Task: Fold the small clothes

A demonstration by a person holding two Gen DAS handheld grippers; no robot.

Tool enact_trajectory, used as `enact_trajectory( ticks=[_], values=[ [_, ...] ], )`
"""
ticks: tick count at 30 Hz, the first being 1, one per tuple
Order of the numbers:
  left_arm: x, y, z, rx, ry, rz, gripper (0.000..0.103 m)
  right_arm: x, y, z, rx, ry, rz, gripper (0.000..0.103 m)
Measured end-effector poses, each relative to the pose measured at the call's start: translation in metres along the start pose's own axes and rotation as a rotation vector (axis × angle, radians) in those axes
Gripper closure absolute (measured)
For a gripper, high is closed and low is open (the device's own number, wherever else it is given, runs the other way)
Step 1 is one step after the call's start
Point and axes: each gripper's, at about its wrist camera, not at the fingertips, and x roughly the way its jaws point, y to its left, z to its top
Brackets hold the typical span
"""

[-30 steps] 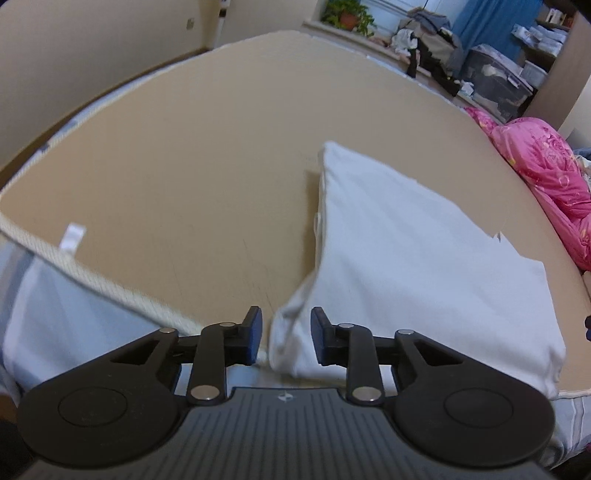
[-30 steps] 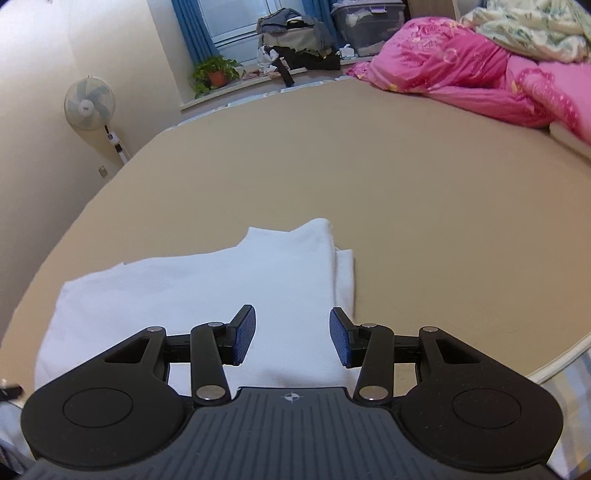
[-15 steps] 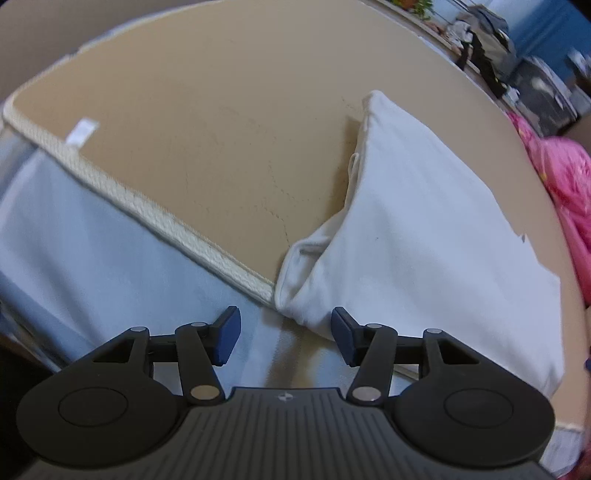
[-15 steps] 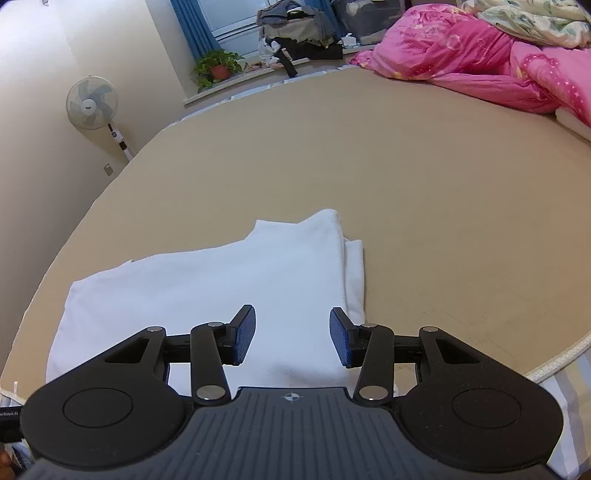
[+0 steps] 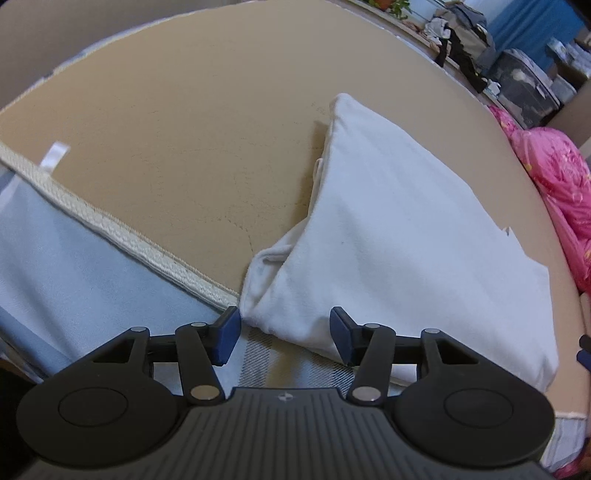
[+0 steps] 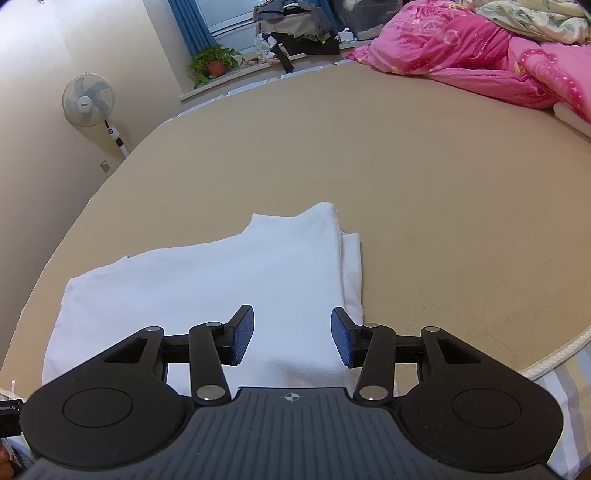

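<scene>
A folded white garment (image 5: pixel 399 229) lies on the tan bed mat (image 5: pixel 184 129), and its near corner hangs over the mat's front edge. My left gripper (image 5: pixel 284 334) is open just in front of that corner. The cloth's tip sits between the blue pads without being pressed. In the right wrist view the same white garment (image 6: pixel 229 280) spreads out below my right gripper (image 6: pixel 291 338). That gripper hovers open over the garment's near right part, and its pads grip nothing.
A woven trim (image 5: pixel 122 236) borders the mat, with a pale blue sheet (image 5: pixel 74 266) below it. A pink quilt (image 6: pixel 461 55) lies at the far right of the bed. A fan (image 6: pixel 88 98), a potted plant (image 6: pixel 212 62) and piled clothes (image 6: pixel 291 29) stand beyond the bed.
The left jaws have spread wider around the garment's near corner, and the left view has tipped down toward the bed edge. The right gripper has stayed where it was.
</scene>
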Motion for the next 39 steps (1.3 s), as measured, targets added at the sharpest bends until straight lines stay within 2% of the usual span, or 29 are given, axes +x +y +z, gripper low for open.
enact_trajectory(
  ticks=[6, 10, 14, 16, 18, 20, 26, 27, 29, 30, 31, 33, 35, 37, 39],
  values=[
    [-0.005, -0.003, 0.001, -0.014, -0.008, -0.01, 0.046, 0.002, 0.0, -0.002, -0.004, 0.006, -0.007, 0.054],
    [-0.012, 0.0, 0.004, -0.029, -0.023, -0.042, 0.046, 0.003, 0.0, -0.003, -0.004, 0.01, -0.013, 0.054],
    [-0.011, 0.009, 0.008, -0.09, -0.02, -0.116, 0.046, 0.006, 0.001, -0.002, -0.005, 0.016, -0.018, 0.054],
    [-0.002, 0.016, 0.01, -0.143, 0.007, -0.141, 0.046, 0.007, 0.002, -0.002, -0.008, 0.016, -0.017, 0.054],
    [0.009, 0.025, 0.01, -0.21, 0.054, -0.143, 0.047, 0.008, 0.004, -0.002, -0.012, 0.016, -0.016, 0.054],
    [0.011, 0.03, 0.008, -0.249, 0.054, -0.149, 0.048, 0.008, 0.005, -0.001, -0.013, 0.015, -0.015, 0.054],
    [0.014, 0.03, 0.009, -0.265, 0.02, -0.15, 0.05, 0.006, 0.003, 0.0, -0.011, 0.01, -0.012, 0.054],
    [0.015, 0.029, 0.01, -0.266, 0.012, -0.146, 0.056, 0.005, 0.003, 0.0, -0.009, 0.007, -0.012, 0.054],
    [0.017, 0.026, 0.01, -0.248, 0.008, -0.118, 0.067, 0.002, 0.001, 0.002, 0.0, -0.001, -0.014, 0.054],
    [0.017, 0.024, 0.011, -0.238, 0.005, -0.102, 0.08, 0.001, 0.0, 0.003, 0.009, -0.004, -0.015, 0.054],
    [0.015, 0.021, 0.011, -0.228, 0.001, -0.095, 0.089, 0.0, -0.003, 0.005, 0.017, -0.006, -0.019, 0.054],
    [0.009, 0.014, 0.014, -0.192, -0.018, -0.085, 0.092, -0.003, -0.009, 0.01, 0.039, -0.008, -0.038, 0.054],
    [-0.005, -0.006, 0.019, -0.098, -0.069, -0.057, 0.093, -0.007, -0.017, 0.015, 0.065, -0.015, -0.06, 0.054],
    [-0.024, -0.039, 0.022, 0.018, -0.142, -0.055, 0.093, -0.012, -0.025, 0.019, 0.089, -0.032, -0.072, 0.054],
    [-0.038, -0.078, 0.021, 0.101, -0.187, -0.088, 0.094, -0.016, -0.032, 0.022, 0.1, -0.05, -0.079, 0.054]
  ],
)
